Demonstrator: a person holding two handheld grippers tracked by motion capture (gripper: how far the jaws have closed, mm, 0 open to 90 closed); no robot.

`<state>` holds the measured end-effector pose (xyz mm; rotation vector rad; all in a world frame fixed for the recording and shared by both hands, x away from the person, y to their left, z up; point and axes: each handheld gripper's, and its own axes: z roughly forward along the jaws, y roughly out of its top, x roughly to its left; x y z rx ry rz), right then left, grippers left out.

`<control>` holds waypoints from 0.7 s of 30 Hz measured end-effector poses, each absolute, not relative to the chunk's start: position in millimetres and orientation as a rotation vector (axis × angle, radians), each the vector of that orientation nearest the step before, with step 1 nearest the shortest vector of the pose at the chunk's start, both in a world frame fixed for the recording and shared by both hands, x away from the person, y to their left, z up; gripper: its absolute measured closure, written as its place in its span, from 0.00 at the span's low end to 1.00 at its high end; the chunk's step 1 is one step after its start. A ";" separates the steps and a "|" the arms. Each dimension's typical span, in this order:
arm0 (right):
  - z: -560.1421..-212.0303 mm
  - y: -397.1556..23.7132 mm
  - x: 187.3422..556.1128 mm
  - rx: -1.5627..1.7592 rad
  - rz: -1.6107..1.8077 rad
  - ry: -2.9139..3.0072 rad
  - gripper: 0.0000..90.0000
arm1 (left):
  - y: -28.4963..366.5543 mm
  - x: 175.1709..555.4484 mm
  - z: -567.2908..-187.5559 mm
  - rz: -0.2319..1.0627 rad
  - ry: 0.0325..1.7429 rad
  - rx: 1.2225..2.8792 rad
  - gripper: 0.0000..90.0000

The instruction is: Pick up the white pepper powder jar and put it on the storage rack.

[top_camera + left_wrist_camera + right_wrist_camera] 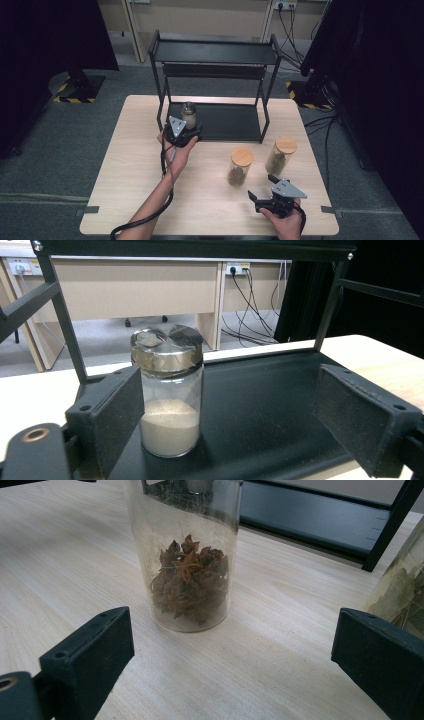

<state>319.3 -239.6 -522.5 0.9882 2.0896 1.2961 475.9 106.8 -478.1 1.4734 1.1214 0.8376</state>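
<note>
A glass jar of pale powder with a silver lid [188,114] [170,390] stands upright at the left end of the black rack's lower shelf [230,122] [270,405]. My left gripper [192,130] [235,425] is open at the shelf's front edge, with the jar just inside its left pad [117,415] and a wide gap to the other pad. My right gripper [261,187] [230,665] is open near the table's front right and holds nothing. It faces a glass jar of star anise [240,166] [192,570] that has a wooden lid.
A second wooden-lidded jar of dried leaves [281,155] [400,595] stands right of the star anise jar. The rack's upper shelf [215,52] overhangs the lower one, with posts at each corner. Bare wooden table [135,165] lies to the left and front.
</note>
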 end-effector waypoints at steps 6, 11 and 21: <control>-522.5 -239.5 319.1 0.988 1.296 2.089 0.04 | 105.9 466.9 -480.2 0.824 1.109 1.491 0.14; -522.6 -239.4 319.1 0.987 1.296 2.090 0.04 | 106.3 459.6 -483.1 0.816 1.103 1.503 0.14; -522.6 -239.2 318.9 0.987 1.295 2.090 0.04 | 107.9 447.6 -486.7 0.797 1.095 1.505 0.14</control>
